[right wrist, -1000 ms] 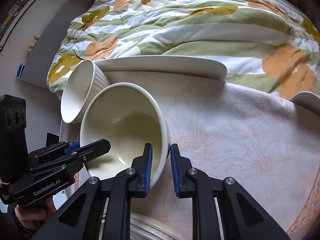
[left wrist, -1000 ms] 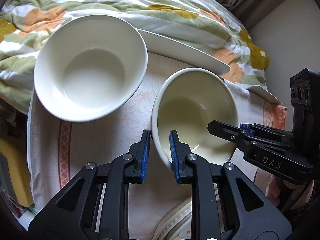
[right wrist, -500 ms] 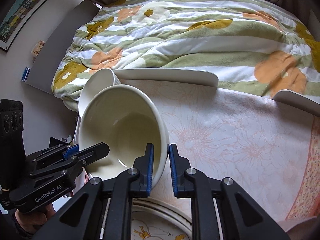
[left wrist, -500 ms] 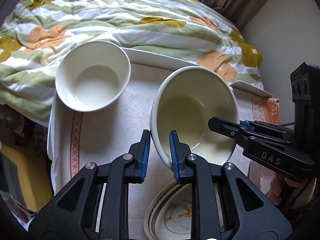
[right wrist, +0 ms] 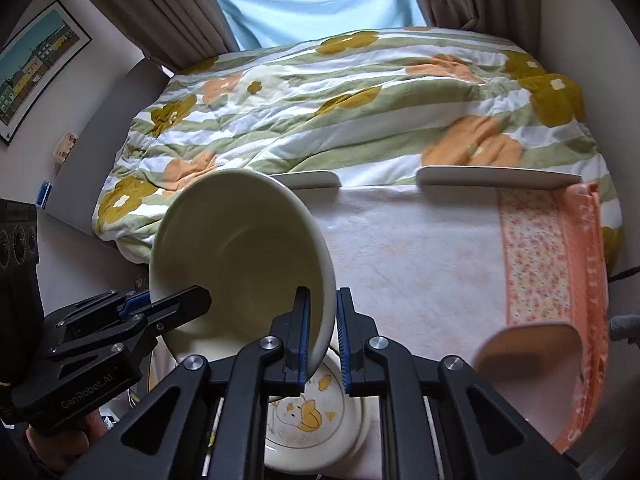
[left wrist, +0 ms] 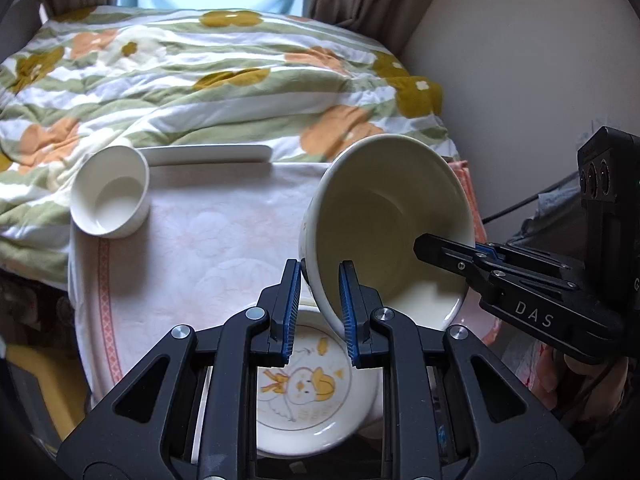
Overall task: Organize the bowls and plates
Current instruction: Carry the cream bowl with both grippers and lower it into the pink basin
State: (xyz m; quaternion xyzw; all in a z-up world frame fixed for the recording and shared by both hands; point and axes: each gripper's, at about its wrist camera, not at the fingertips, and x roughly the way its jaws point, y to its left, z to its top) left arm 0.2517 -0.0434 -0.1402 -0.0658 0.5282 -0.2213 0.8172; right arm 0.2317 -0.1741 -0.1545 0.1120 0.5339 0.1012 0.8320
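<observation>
Both grippers hold one cream bowl by opposite sides of its rim, lifted and tilted above the table. My left gripper is shut on its left rim. My right gripper is shut on its right rim; the bowl shows in the right wrist view. Below the bowl lies a plate with a yellow chick drawing, also in the right wrist view. A white ribbed bowl sits at the table's far left.
The table wears a pale floral cloth with an orange patterned end. White flat plates lie along the far edge against the flowered duvet. A pinkish dish sits near right.
Both grippers have lifted the cream bowl and pulled it back toward the near edge, over the chick plate. The white bowl has receded to the far left.
</observation>
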